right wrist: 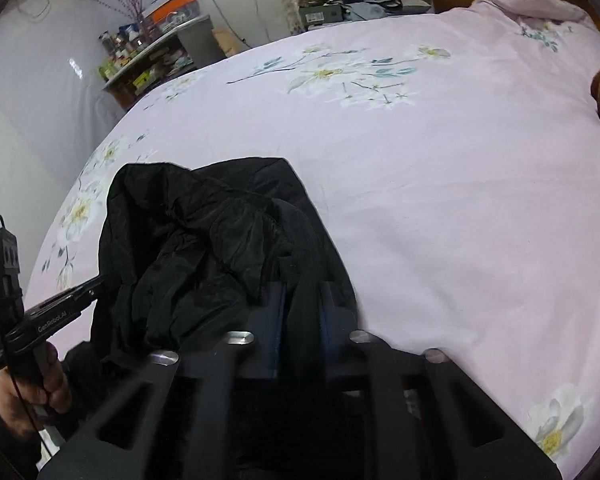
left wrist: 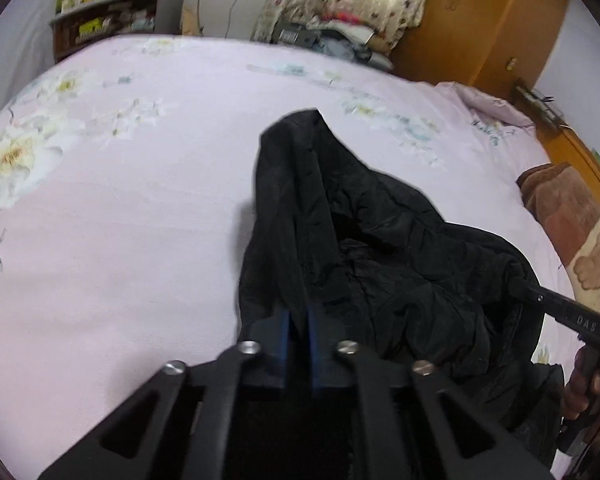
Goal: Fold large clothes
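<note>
Both tools are closed on the same black garment [left wrist: 380, 248], one at each side of its near edge. Left tool [left wrist: 299, 320]: its blue-faced fingers [left wrist: 284, 344] stand almost together, with a fold of the dark cloth pinched between them. Right tool [right wrist: 302, 312]: its fingers sit a little wider apart, and a thicker bunch of the same cloth fills the gap between them.

From the left wrist view, the right tool [left wrist: 520, 284] comes in from the right edge, its tip buried in the garment's far side, with the person's hand [left wrist: 588, 384] around its handle. From the right wrist view, the left tool [right wrist: 96, 286] reaches in from the left, its tip at the garment's edge, also held in a hand [right wrist: 36, 384].

The garment lies on a bed [right wrist: 440, 208] covered with a pale pink flowered sheet, at the near edge, between the two tools. It is crumpled and slack, not flat. Its long axis runs away from the tools toward the middle of the bed, where it narrows to a blunt peak [left wrist: 300, 120] pointing at the far side. Which part of the garment that peak is, I cannot tell.

A brown blanket [left wrist: 560, 216] rests at the right side of the bed, apart from the garment.
</note>
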A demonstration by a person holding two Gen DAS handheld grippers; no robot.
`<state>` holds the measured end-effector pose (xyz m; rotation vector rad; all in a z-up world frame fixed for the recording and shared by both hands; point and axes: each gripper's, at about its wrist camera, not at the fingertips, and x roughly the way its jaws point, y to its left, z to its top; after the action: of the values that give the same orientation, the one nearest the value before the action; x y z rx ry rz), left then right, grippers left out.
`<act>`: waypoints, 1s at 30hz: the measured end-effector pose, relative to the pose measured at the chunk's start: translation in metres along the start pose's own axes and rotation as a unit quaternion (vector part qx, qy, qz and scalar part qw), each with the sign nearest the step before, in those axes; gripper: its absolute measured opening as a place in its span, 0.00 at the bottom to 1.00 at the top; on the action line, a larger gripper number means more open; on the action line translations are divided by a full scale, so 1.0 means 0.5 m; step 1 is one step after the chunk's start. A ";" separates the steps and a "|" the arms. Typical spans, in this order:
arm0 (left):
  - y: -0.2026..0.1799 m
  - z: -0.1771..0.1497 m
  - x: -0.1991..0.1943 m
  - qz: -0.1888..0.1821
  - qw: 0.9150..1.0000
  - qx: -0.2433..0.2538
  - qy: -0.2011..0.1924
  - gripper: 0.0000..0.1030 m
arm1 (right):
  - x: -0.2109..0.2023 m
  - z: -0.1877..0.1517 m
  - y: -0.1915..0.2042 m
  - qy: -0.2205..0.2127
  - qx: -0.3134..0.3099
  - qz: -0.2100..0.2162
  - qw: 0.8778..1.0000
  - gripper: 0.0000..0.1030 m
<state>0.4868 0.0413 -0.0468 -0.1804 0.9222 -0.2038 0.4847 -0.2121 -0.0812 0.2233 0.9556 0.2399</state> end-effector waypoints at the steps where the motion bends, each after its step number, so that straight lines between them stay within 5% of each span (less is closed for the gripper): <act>1: 0.001 -0.003 -0.018 -0.001 1.000 0.002 -0.010 0.04 | -0.014 -0.003 0.007 -0.009 -0.003 0.004 1.000 0.11; 8: 0.008 -0.042 -0.175 -0.030 0.997 -0.003 -0.070 0.03 | -0.167 -0.047 0.059 -0.069 -0.017 0.033 0.997 0.10; 16: -0.007 -0.140 -0.327 -0.051 0.993 0.015 -0.102 0.03 | -0.314 -0.186 0.106 -0.097 -0.013 0.052 0.994 0.10; 25: -0.002 -0.272 -0.389 -0.039 0.996 0.032 -0.075 0.03 | -0.322 -0.339 0.085 -0.051 0.021 0.052 0.997 0.09; 30: 0.014 -0.263 -0.412 -0.029 0.996 0.019 -0.082 0.04 | -0.297 -0.380 0.066 -0.029 0.020 0.036 0.999 0.01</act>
<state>0.2610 0.0906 0.0322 -0.1872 0.7503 -0.2565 0.2419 -0.2098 -0.0623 0.3012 0.8959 0.2795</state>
